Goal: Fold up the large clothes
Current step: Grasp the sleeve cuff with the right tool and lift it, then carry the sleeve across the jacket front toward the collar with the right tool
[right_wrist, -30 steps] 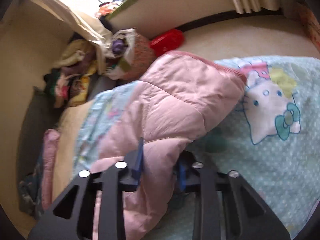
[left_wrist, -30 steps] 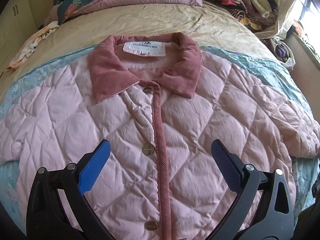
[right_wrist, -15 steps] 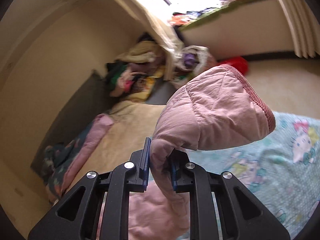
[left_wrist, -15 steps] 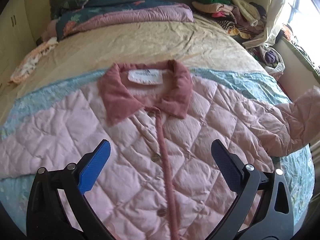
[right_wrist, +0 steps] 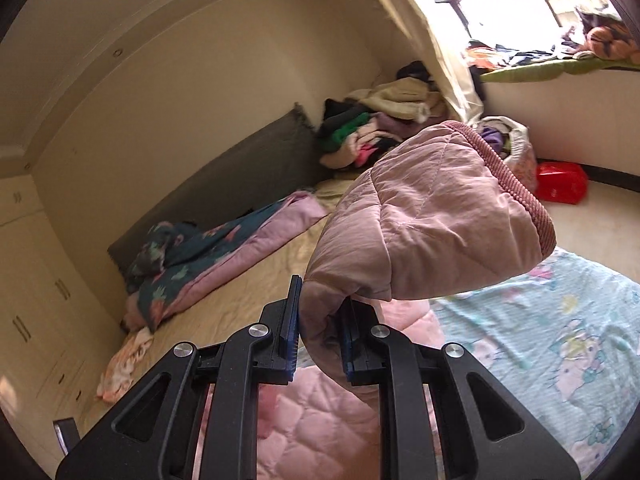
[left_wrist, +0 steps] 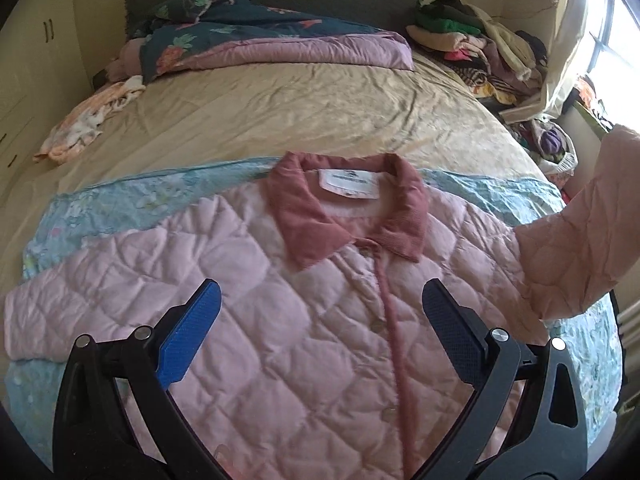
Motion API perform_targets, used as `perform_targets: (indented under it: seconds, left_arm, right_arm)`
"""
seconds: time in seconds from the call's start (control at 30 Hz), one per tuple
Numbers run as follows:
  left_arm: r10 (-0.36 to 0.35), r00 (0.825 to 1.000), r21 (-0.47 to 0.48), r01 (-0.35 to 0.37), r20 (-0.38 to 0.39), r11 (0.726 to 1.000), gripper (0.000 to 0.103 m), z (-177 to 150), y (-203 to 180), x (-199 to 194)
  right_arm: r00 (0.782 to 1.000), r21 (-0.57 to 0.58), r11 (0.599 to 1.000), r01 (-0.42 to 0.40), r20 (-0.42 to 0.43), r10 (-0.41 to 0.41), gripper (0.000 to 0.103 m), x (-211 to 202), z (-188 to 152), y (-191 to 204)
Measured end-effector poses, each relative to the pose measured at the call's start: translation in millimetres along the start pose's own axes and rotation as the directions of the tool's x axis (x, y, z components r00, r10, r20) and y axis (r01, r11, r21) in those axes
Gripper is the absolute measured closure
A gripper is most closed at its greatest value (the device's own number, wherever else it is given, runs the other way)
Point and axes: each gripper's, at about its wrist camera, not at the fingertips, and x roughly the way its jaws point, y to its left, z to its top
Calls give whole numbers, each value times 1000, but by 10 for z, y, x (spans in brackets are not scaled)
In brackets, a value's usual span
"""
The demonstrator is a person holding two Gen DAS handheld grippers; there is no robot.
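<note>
**Sleeve lifted off the bed**

The right gripper (right_wrist: 318, 322) was clamped on a fold of the sleeve (right_wrist: 424, 220), holding it up in the air with the ribbed cuff (right_wrist: 520, 196) at its far end. The left gripper (left_wrist: 320, 328) hung above the jacket's chest, its blue pads wide apart with nothing between them. The pink quilted jacket (left_wrist: 280, 320) lay flat and buttoned, front up, on the light blue sheet (left_wrist: 100, 208) at the near end of the bed (left_wrist: 300, 120), collar (left_wrist: 344, 216) toward the headboard. Beyond it, a floral quilt (left_wrist: 260, 40) lay bunched along the head edge, and a heap of clothes (left_wrist: 480, 48) filled the far right corner.
</note>
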Motion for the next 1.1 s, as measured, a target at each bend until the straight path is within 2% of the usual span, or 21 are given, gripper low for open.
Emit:
perform_targets:
  seconds: [0.17, 0.33, 0.57, 0.87, 1.1]
  left_arm:
    - [-4, 1000, -47, 4, 10, 999, 8, 13, 300, -52]
    - [-48, 999, -115, 50, 17, 992, 8, -15, 613, -66]
    - [-48, 999, -166, 51, 21, 985, 8, -62, 936, -68]
    - [-41, 999, -197, 44, 19, 979, 8, -139, 1201, -54]
    - [-46, 999, -218, 48, 15, 975, 8, -227, 1341, 29]
  right_arm:
    - [999, -40, 998, -38, -26, 37, 87, 59, -118, 340]
    - [996, -84, 994, -73, -54, 68, 87, 152, -235, 648]
    - [990, -133, 984, -119, -90, 108, 87, 299, -470, 1035]
    - [978, -150, 976, -160, -158, 136, 87, 516, -811, 1275]
    - [962, -177, 966, -191, -231, 148, 87, 713, -1217, 1507]
